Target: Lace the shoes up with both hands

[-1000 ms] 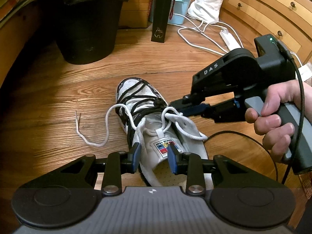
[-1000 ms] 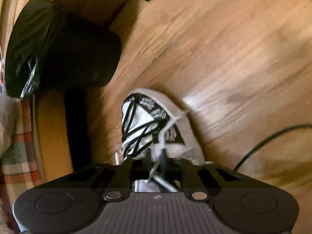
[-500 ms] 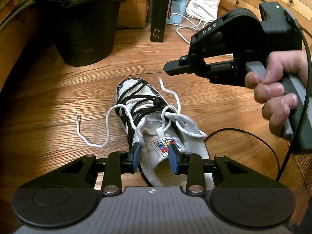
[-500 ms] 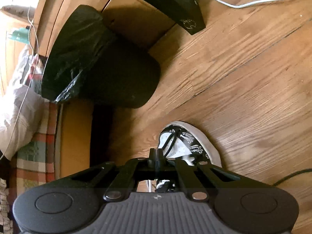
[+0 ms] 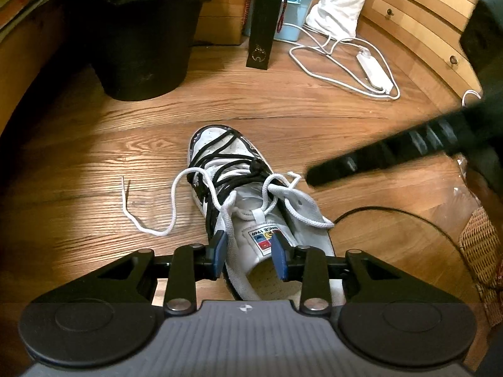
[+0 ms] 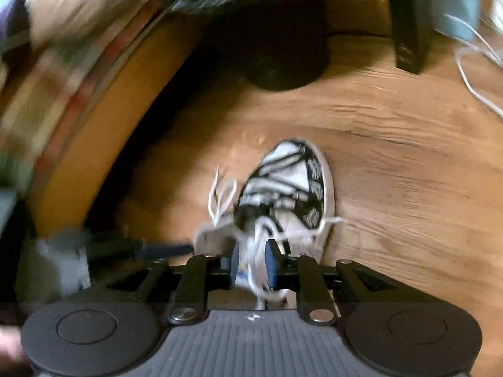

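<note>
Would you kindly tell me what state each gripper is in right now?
Left gripper: half closed around the shoe collar; whether it grips cannot be told.
Right gripper: open, jaws just opened; blurred white lace shows in the gap, not pinched.

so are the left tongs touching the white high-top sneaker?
Touching: the left wrist view shows the left tongs with their blue pads against the white high-top sneaker collar.

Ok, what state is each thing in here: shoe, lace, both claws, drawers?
shoe: upright on the floor, partly laced.
white lace: untied, one end loose on the floor.
left claw: partly open astride the shoe's collar; grip unclear.
right claw: open, jaws have just been opening; blurred lace shows in the gap.
drawers: shut.
</note>
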{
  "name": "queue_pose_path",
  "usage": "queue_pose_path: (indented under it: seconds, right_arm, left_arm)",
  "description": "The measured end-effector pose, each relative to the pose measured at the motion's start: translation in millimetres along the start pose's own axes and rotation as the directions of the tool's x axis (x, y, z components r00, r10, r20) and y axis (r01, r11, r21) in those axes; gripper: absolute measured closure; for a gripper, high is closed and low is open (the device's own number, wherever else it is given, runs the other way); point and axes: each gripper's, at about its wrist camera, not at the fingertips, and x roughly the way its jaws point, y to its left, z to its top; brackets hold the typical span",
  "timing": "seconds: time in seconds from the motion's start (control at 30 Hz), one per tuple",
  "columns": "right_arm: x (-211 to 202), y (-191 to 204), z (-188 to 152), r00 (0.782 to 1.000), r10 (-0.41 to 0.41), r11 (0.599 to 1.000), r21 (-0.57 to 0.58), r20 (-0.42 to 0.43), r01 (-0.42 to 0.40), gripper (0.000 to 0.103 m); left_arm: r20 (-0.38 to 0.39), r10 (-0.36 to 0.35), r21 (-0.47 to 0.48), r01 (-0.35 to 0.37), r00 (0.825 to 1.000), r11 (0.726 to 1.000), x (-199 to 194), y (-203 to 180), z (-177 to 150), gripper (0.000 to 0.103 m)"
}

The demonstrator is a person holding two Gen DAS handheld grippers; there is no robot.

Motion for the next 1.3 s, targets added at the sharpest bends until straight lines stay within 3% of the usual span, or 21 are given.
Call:
queue_pose_path:
  seconds: [0.1, 0.27, 0.3, 0.43, 0.5, 0.8, 1.07, 1.2, 1.3]
  right_arm:
    - [1.5, 13.6, -14.0, 0.997, -0.031, 0.990, -0.142, -0.075, 0.020, 0.082]
    - [20.7, 29.2, -30.5, 0.983, -0.149, 0.947, -0.301, -0.108, 0.110, 0.082]
    - [22.5, 32.1, -32.0, 0.979, -0.181, 0.933, -0.329, -0.089, 0.143, 0.078]
    - [22.9, 34.4, -33.9, 0.978, -0.204, 0.922, -0.344, -0.048, 0.175, 0.079]
    - [21.8, 40.0, -36.9, 0.975, -0.222, 0.904, -0.379, -0.018, 0.199, 0.086]
    - [13.6, 47.1, -26.7, 0.970, -0.221, 0.891, -0.384, 0.101, 0.243, 0.089]
    - [16.7, 34.8, -2.0, 0.948, -0.260, 0.895, -0.322, 0.185, 0.308, 0.091]
    - [23.3, 31.0, 8.5, 0.942, -0.269, 0.890, -0.322, 0.203, 0.324, 0.091]
    - [24.5, 25.2, 13.2, 0.947, -0.266, 0.910, -0.277, 0.178, 0.308, 0.090]
  left_arm:
    - [0.000, 0.003, 0.005, -0.003, 1.000, 1.000, 0.9, -0.9, 0.0, 0.068]
    - [-0.007, 0.016, 0.001, -0.016, 1.000, 1.000, 2.8, 0.3, -0.4, 0.068]
    - [-0.008, 0.018, 0.000, -0.018, 1.000, 1.000, 3.2, 1.2, -0.5, 0.068]
    - [-0.037, 0.027, -0.001, -0.027, 0.999, 1.000, 8.5, 2.6, -2.5, 0.068]
    - [-0.042, 0.032, 0.014, -0.031, 0.999, 0.999, 9.9, 0.3, -3.5, 0.068]
    - [-0.038, 0.030, 0.028, -0.029, 0.999, 0.999, 10.2, -1.4, -3.7, 0.068]
    - [-0.038, 0.027, 0.025, -0.026, 0.999, 0.999, 10.5, -0.2, -3.4, 0.068]
    - [-0.039, 0.028, 0.027, -0.027, 0.999, 0.999, 11.3, -0.9, -2.7, 0.068]
    - [-0.036, 0.026, 0.028, -0.025, 0.999, 0.999, 10.2, 0.0, -2.5, 0.068]
